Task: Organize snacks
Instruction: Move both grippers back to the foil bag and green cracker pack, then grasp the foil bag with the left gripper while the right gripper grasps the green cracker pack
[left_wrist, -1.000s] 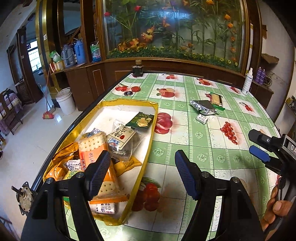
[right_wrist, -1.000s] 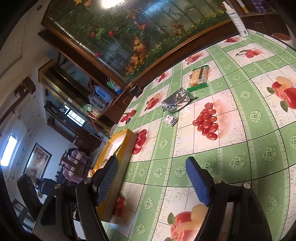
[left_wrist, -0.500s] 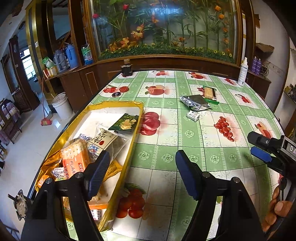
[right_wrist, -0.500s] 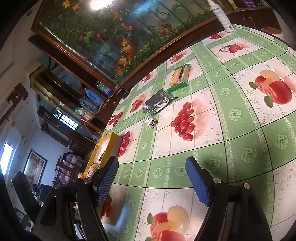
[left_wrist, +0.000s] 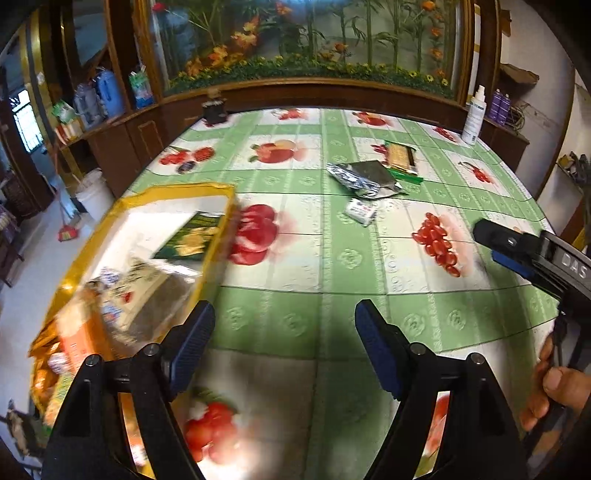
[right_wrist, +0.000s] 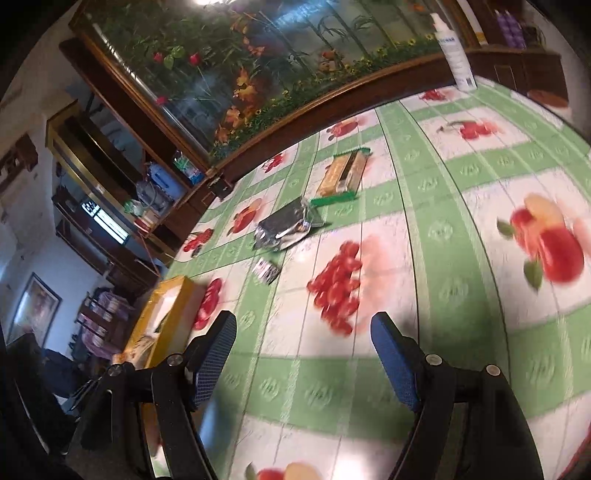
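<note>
A yellow tray (left_wrist: 92, 236) with several snack packs lies at the table's left edge; it also shows at the left in the right wrist view as the tray (right_wrist: 173, 291). Loose on the green fruit-print cloth lie a silver foil pouch (left_wrist: 364, 179), a green cracker pack (left_wrist: 400, 158) and a small white wrapped snack (left_wrist: 360, 211); the pouch (right_wrist: 284, 230), cracker pack (right_wrist: 343, 175) and small snack (right_wrist: 266, 270) show from the right too. My left gripper (left_wrist: 284, 332) hovers over bare cloth right of the tray, jaws opening, nothing between them. My right gripper (right_wrist: 303, 345) is open and empty.
A white spray bottle (left_wrist: 473, 116) stands at the table's far right edge, and a small dark object (left_wrist: 215, 109) at the far left. A wooden cabinet with a flower display runs behind the table. A hand (left_wrist: 554, 384) holds the right gripper's handle. A white bucket (left_wrist: 94, 194) stands on the floor.
Both grippers moved forward and rightward over the cloth; the tray slid from under the left jaws to their left, and the loose snacks look nearer. The left jaws stand slightly wider.
</note>
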